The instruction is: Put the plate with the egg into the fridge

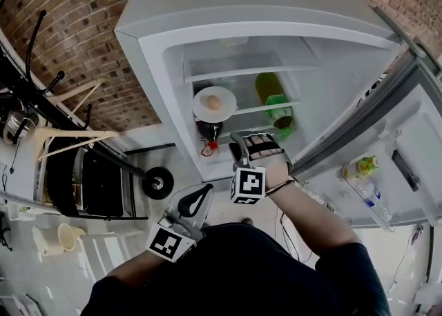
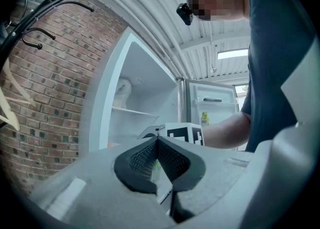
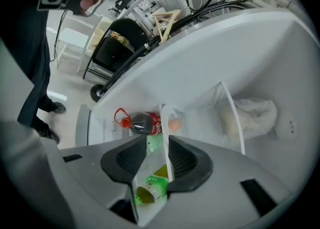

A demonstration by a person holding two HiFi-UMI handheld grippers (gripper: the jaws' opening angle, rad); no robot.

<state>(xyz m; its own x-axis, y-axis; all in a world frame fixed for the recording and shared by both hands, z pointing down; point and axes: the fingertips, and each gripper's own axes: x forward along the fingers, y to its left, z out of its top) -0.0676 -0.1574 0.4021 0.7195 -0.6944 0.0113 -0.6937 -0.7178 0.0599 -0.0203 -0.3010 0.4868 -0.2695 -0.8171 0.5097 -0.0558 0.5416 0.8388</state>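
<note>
An open fridge (image 1: 324,66) fills the head view, its door (image 1: 414,142) swung out to the right. The white plate (image 1: 200,109) with the brown egg (image 1: 213,102) sits on a middle shelf inside, left of a green bottle (image 1: 280,111) and above a dark soda bottle (image 1: 209,132) with a red cap. The right gripper (image 3: 157,150) points into the fridge just in front of that shelf, its jaws apart and holding nothing. The left gripper (image 2: 158,147) hangs low outside the fridge, its jaws pressed together and empty.
</note>
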